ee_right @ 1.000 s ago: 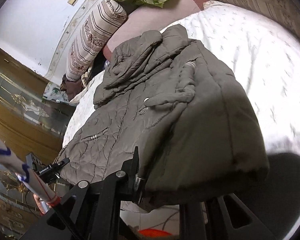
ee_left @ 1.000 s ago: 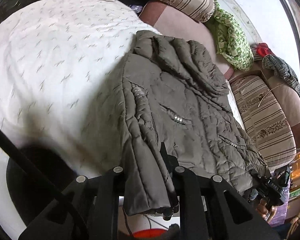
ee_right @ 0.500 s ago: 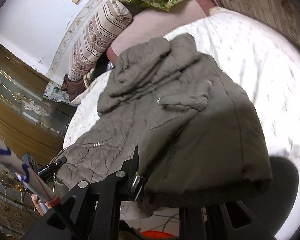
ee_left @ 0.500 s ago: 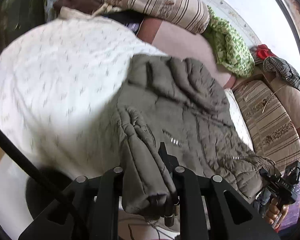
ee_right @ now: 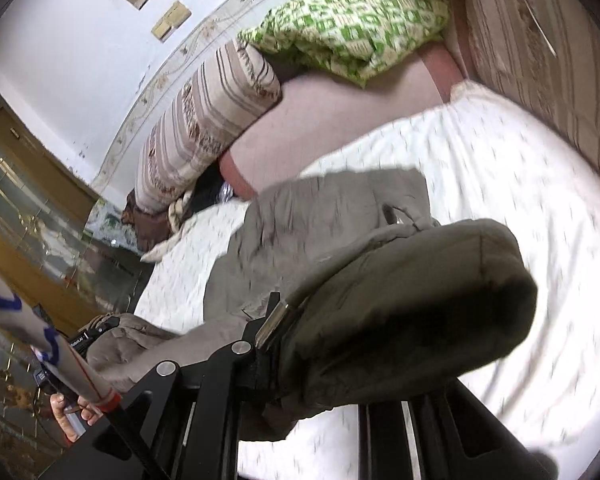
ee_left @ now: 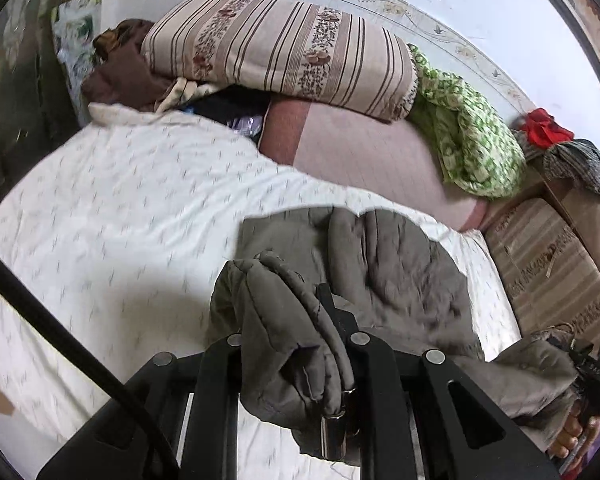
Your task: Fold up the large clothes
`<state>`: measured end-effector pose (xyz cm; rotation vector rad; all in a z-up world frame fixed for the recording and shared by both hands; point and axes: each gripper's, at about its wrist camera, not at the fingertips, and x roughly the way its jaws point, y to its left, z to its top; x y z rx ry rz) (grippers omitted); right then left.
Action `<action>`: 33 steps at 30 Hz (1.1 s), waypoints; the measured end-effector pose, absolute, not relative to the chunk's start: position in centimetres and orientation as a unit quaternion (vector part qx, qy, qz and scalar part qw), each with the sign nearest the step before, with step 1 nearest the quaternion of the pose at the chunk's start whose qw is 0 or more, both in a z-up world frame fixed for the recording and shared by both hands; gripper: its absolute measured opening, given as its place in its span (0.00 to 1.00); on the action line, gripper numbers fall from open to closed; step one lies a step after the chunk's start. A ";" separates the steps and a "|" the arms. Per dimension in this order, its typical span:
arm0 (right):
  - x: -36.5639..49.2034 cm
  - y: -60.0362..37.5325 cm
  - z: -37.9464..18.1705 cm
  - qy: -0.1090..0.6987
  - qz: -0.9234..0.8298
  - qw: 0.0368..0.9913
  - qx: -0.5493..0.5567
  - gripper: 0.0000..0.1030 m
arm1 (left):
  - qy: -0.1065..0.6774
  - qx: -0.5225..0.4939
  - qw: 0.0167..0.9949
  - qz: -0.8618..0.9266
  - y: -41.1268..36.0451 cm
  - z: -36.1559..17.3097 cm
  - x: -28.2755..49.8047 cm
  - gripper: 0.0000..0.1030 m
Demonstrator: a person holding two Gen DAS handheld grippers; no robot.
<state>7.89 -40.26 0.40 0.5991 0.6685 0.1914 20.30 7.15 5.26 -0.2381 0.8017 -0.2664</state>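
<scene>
An olive-grey quilted jacket [ee_left: 396, 272] lies on the white patterned bedsheet [ee_left: 132, 208]. My left gripper [ee_left: 296, 364] is shut on a bunched bottom corner of the jacket and holds it raised over the jacket's body. My right gripper [ee_right: 308, 352] is shut on the other bottom corner of the jacket [ee_right: 400, 304], also lifted; that fold hangs over the fingers and hides them. The upper part of the jacket [ee_right: 324, 216] lies flat on the sheet [ee_right: 500, 184].
A striped bolster [ee_left: 284, 48], a green-patterned quilt [ee_left: 468, 140] and a pink mattress edge [ee_left: 364, 148] lie beyond the sheet. A striped cushion [ee_left: 552, 264] sits at right. A wooden glass cabinet [ee_right: 24, 216] stands at left.
Both grippers have lifted the jacket's bottom edge and carried it forward toward the collar. Less of the jacket's lower body shows, and the views now tilt up toward the wall.
</scene>
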 end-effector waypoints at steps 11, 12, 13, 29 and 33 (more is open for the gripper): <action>22.1 -42.5 0.6 0.336 0.044 0.888 0.310 0.17 | 0.408 -0.086 0.905 -0.087 2.5 3.0 34.9 0.17; 23.0 -42.7 0.3 0.338 0.040 0.887 0.310 0.17 | 0.414 -0.083 0.903 -0.082 2.1 2.4 36.5 0.17; 24.3 -43.0 -0.1 0.342 0.034 0.887 0.309 0.17 | 0.420 -0.082 0.900 -0.078 1.8 1.7 37.8 0.17; 36.3 -44.3 -6.4 0.397 -0.016 0.846 0.355 0.24 | 0.465 -0.138 0.873 -0.052 1.3 -5.2 46.2 0.29; 35.0 -44.0 -4.9 0.372 -0.004 0.858 0.354 0.46 | 0.431 -0.174 0.882 -0.081 2.4 -2.2 43.9 0.59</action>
